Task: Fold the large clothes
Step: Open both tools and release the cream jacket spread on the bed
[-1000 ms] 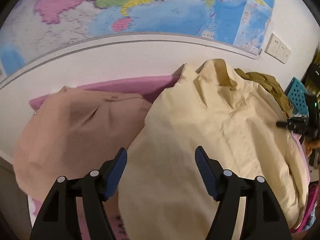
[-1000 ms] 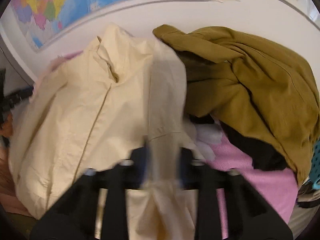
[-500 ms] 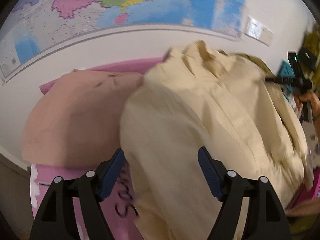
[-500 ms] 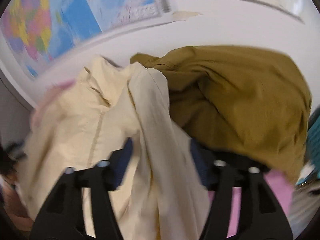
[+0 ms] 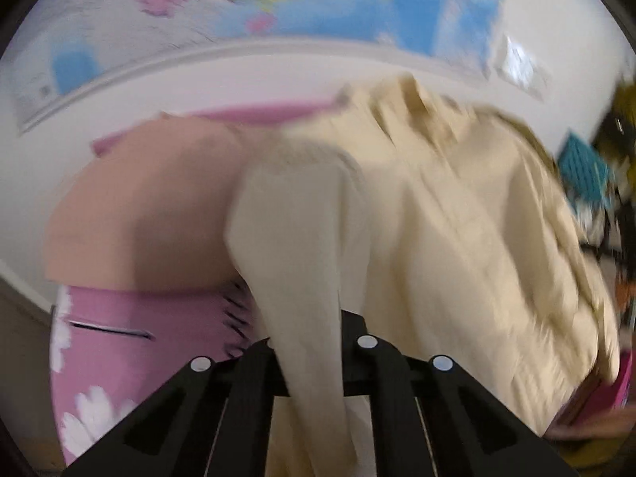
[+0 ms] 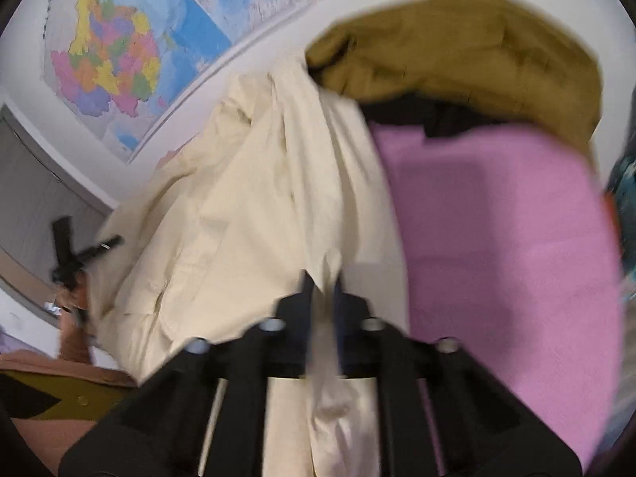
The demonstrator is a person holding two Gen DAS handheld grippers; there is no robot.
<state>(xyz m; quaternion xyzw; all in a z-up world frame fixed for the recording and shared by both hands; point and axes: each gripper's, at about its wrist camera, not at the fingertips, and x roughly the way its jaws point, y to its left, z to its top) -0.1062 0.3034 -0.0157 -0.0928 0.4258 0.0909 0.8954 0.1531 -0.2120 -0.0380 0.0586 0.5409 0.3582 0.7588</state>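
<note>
Pink sheet (image 6: 508,238), olive garment (image 6: 477,55) right-view only; both claws (image 5: 306,342) (image 6: 321,290) clenched on cream jacket (image 5: 457,218).

The right tongs (image 6: 322,282) pinch a fold of the cream garment (image 6: 246,206), which drapes over a pink cover (image 6: 508,238). An olive garment (image 6: 457,51) lies bunched behind it. The blurred dark shape at far left is probably the other tongs (image 6: 71,254), beneath a wall map (image 6: 131,47)

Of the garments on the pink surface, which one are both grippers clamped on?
The cream garment: its fabric runs between the left gripper and right gripper. The olive garment and tan garment lie ungripped.
</note>
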